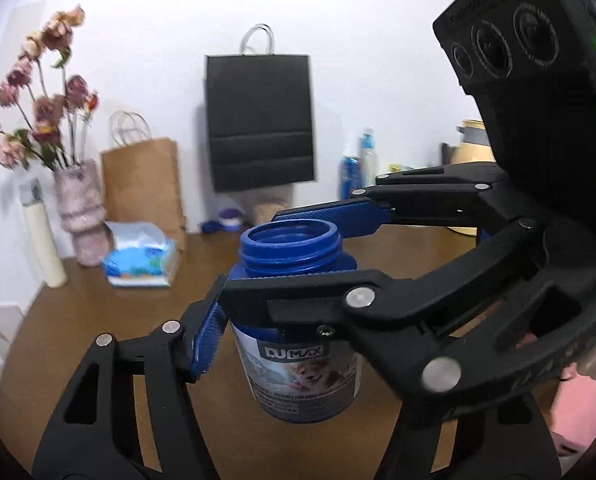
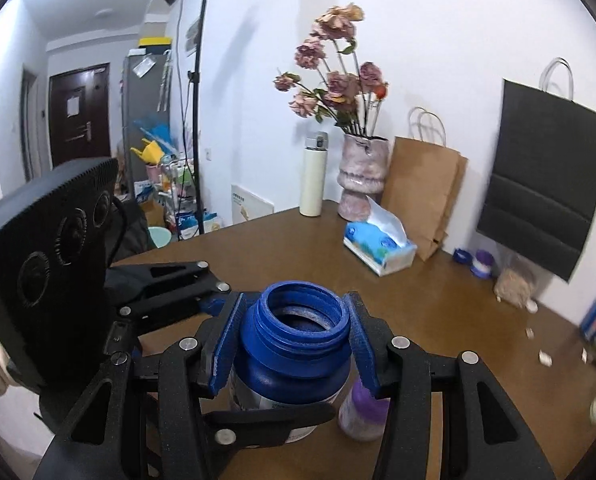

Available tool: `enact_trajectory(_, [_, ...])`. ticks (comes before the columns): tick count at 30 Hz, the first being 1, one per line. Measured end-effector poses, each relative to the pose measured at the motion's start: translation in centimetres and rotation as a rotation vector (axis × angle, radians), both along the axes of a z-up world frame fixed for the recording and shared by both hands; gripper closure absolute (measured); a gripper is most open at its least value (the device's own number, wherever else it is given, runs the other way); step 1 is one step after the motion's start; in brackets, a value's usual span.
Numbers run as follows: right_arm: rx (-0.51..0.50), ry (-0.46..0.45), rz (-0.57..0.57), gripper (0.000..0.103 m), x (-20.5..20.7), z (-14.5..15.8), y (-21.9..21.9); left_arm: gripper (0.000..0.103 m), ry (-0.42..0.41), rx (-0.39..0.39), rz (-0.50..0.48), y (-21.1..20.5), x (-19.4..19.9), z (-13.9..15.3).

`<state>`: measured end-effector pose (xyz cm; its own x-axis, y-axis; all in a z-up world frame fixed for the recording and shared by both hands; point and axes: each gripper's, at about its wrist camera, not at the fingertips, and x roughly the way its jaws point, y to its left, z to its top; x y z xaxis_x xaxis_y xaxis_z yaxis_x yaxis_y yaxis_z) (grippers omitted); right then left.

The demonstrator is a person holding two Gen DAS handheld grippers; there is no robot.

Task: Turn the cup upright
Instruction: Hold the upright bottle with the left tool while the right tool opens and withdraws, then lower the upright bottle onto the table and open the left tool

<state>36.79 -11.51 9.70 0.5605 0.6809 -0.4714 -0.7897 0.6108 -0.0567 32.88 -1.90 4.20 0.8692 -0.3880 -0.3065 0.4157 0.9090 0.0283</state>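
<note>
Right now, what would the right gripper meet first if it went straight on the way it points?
The blue jar already inside the right gripper; past it, probably the tissue box, depth unclear.

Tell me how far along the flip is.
Mostly done: the blue jar already stands mouth-up. In hand: the right gripper clamps its neck, and the left gripper also looks closed on it. Left: releasing both; whether it rests on the table is unclear.
</note>
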Motion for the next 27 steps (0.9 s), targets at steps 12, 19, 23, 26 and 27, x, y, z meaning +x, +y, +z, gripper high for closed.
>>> enact_trajectory(12, [0.185, 0.113, -0.084, 0.023, 10.2, -0.6, -0.3, 0.043, 0.126, -0.101, 0.170, 3.2, 8.1, -4.2])
enact_trajectory(19, [0.307, 0.283, -0.193, 0.023, 16.8, -3.5, -0.4, 0.043, 0.203, -0.108, 0.225, 2.7, 11.1, -7.1])
enact_trajectory(23, [0.172, 0.315, -0.210, 0.019, 17.1, -3.7, -1.1, 0.043, 0.205, -0.087, 0.226, 1.9, 11.1, -7.5])
enact_trajectory(26, [0.017, 0.212, -0.238, 0.019, 14.9, -5.0, -2.2, 0.043, 0.221, -0.097, 0.209, 1.2, 11.2, -7.6])
enact_trajectory(27, [0.007, 0.228, -0.223, 0.019, 14.4, -5.8, -3.0, 0.043, 0.234, -0.095, 0.201, 0.9, 11.3, -7.7])
